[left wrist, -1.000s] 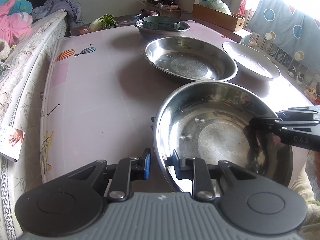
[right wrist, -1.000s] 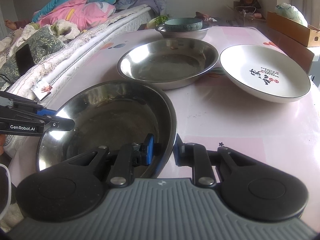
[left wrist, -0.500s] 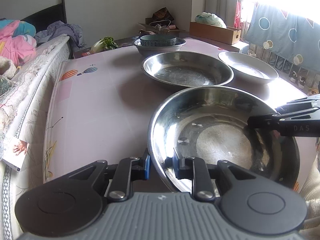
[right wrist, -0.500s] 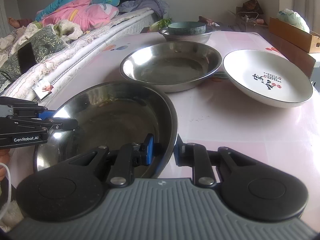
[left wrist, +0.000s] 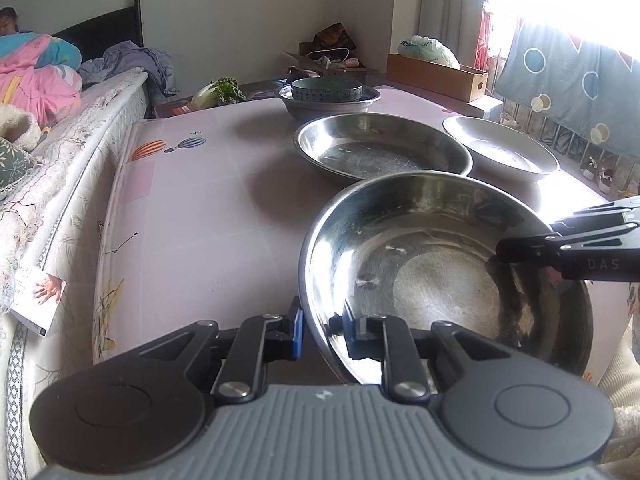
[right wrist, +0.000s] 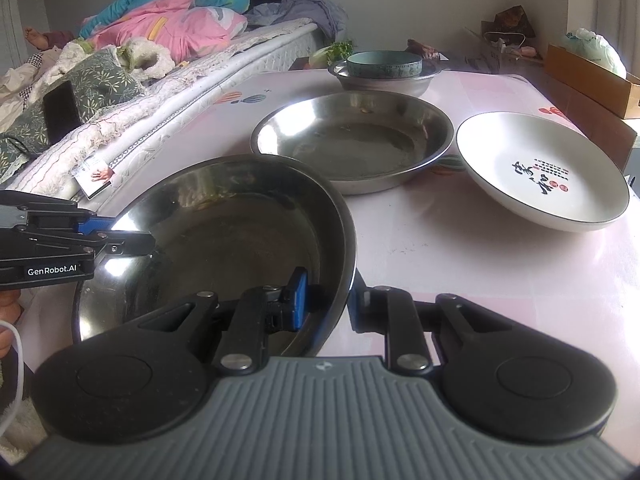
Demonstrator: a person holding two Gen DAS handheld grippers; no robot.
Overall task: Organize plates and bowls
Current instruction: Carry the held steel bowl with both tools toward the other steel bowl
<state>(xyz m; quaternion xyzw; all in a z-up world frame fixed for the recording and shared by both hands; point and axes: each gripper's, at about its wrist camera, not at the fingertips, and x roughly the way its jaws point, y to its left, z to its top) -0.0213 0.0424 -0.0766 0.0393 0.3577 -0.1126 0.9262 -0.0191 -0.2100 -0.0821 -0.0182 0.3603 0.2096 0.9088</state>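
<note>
Both grippers hold the near steel plate (left wrist: 440, 280), also in the right wrist view (right wrist: 224, 240), lifted above the pink table. My left gripper (left wrist: 320, 332) is shut on its left rim; it shows in the right wrist view (right wrist: 136, 242). My right gripper (right wrist: 328, 300) is shut on its right rim; it shows in the left wrist view (left wrist: 504, 250). Behind lies a second steel plate (left wrist: 380, 152) (right wrist: 352, 140). A white ceramic plate (right wrist: 540, 172) (left wrist: 500, 148) lies to its right. A teal bowl (right wrist: 384, 65) sits in a steel bowl (right wrist: 384, 82) at the back.
The table (left wrist: 192, 208) has a bed (right wrist: 120, 92) with bedding and a child along its left side. A cardboard box (right wrist: 592, 76) with a bag stands at the back right. Greens (left wrist: 220, 90) lie beyond the table's far edge.
Both grippers have raised the near steel plate and carried it slightly forward, toward the second steel plate. The other dishes have not moved.
</note>
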